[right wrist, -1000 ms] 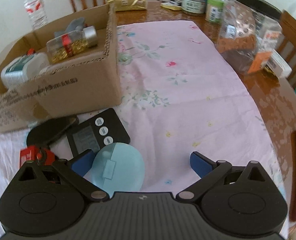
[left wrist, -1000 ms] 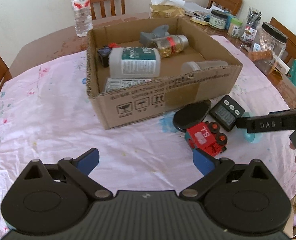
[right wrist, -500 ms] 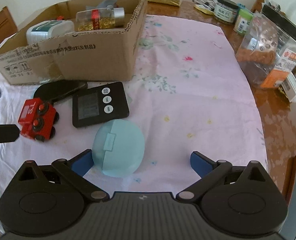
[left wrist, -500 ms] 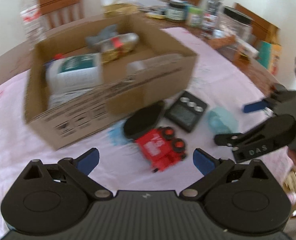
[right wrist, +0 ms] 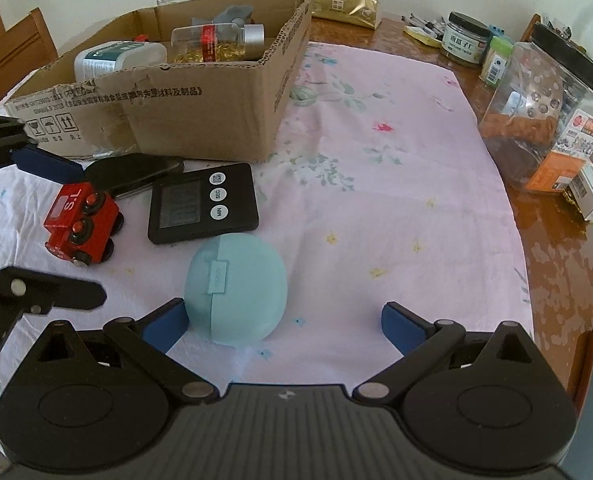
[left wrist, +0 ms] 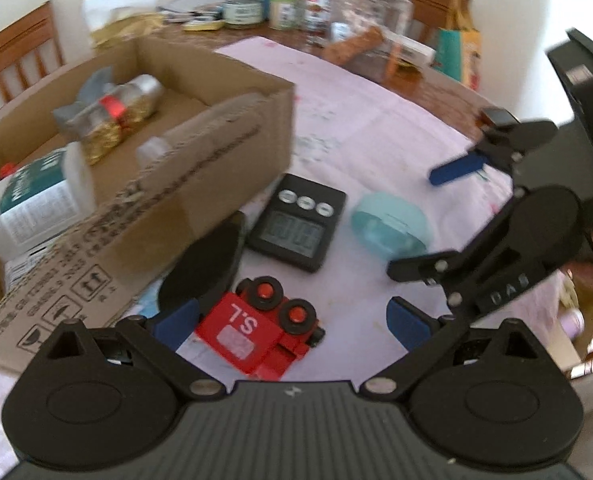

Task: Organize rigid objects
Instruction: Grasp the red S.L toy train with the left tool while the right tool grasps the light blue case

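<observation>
**Op:** Four loose items lay on the cloth just in front of the cardboard box (right wrist: 200, 120): a red toy train (left wrist: 262, 330), a black timer (right wrist: 204, 202), a flat black oval piece (right wrist: 136, 172) against the box wall, and a teal oval case (right wrist: 236, 288) farthest from the box. I logged both tools as spread wide, nothing held.

**Obs:** Where were they relative to the box?

**Op:** My left gripper (left wrist: 292, 320) sat over the train, blue pads either side of it, on the near side of the box front. My right gripper (right wrist: 282, 320) was further out from the box, its left pad just beside the teal case, not around it.

**Obs:** Handling notes on the train?

**Op:** I judged it light, rigid, probably wood or hard plastic. It was lying tipped, wheels facing up and sideways, so it might roll or twist if pinched on the wheels. Flat red body sides looked the safest hold.

**Obs:** And the case?

**Op:** Smooth, rounded shell; I expected it to slip. I would grip across its narrow width, low, with the seam between the pads.
</observation>
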A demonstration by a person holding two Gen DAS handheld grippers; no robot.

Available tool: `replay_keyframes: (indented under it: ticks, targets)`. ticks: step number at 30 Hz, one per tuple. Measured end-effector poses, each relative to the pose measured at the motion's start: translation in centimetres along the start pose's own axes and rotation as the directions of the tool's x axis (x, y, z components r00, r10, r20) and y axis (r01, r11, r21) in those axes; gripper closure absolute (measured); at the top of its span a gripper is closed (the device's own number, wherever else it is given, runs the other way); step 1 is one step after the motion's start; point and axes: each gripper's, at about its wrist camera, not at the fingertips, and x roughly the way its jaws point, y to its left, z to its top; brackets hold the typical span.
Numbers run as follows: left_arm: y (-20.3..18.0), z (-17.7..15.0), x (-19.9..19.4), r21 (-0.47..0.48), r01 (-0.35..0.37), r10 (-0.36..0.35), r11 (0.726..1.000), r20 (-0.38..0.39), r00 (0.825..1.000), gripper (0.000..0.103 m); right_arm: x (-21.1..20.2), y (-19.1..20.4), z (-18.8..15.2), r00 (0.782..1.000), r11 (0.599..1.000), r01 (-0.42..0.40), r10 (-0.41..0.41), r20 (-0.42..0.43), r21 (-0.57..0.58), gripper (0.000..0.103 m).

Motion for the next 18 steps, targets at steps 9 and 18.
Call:
replay_keyframes:
  ticks: [9,18]
  targets:
    - [-1.4,-1.2,-0.5,0.072,0.028,-0.024,0.997,-0.053,0.998,0.011,-0.2,0.0,-0.3,1.0,1.0,-0.004,0.004,0.019,-0.01,0.0]
    - [-0.7,-1.4,-0.3,-0.004,-0.042,0.042,0.999,-0.017,0.999,0.052,-0.4,0.1,-0.5,1.0,1.0,0.003,-0.003,0.024,-0.001,0.0]
